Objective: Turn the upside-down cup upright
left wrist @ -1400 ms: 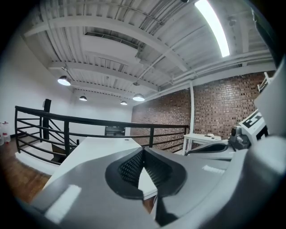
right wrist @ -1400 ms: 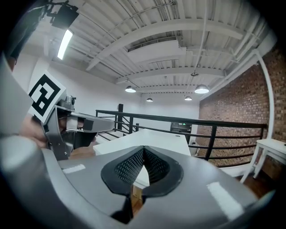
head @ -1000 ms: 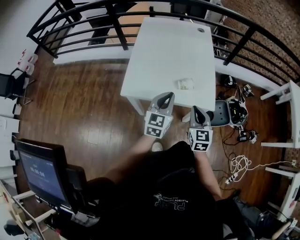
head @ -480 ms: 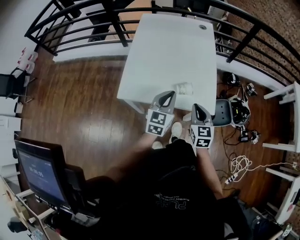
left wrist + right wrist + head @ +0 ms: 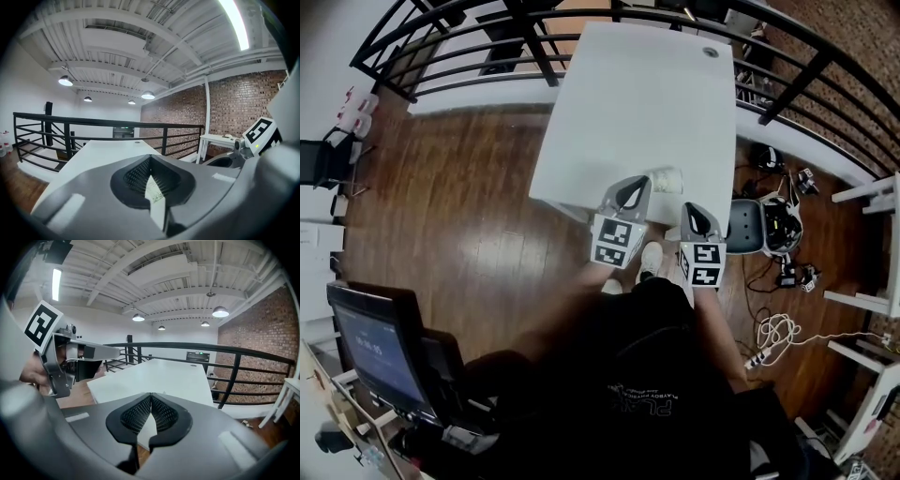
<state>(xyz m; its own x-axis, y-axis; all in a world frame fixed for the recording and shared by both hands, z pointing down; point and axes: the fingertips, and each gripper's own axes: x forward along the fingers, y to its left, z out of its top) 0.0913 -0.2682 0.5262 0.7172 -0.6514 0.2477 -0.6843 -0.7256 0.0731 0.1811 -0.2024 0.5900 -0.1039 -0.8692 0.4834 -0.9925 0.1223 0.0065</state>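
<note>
A small pale cup (image 5: 667,178) sits on the white table (image 5: 628,103), close to its near edge; how it stands is too small to tell. My left gripper (image 5: 630,187) hovers just left of the cup, over that edge, its jaws shut and empty. My right gripper (image 5: 693,212) is below and right of the cup, off the table's corner, also shut on nothing. In the left gripper view the left gripper (image 5: 150,158) points along the tabletop (image 5: 108,154). The right gripper (image 5: 151,394) faces the table's near corner (image 5: 154,376), and the cup is hidden in both gripper views.
A black railing (image 5: 825,56) wraps round the far and right sides of the table. A grey chair (image 5: 748,225) and loose cables (image 5: 778,328) lie on the wood floor at the right. A monitor (image 5: 375,347) stands at the lower left. Another white table (image 5: 881,197) is at the right edge.
Both grippers have moved forward towards the table's near edge and the cup, staying shut. The table and cup now sit closer to them in the head view.
</note>
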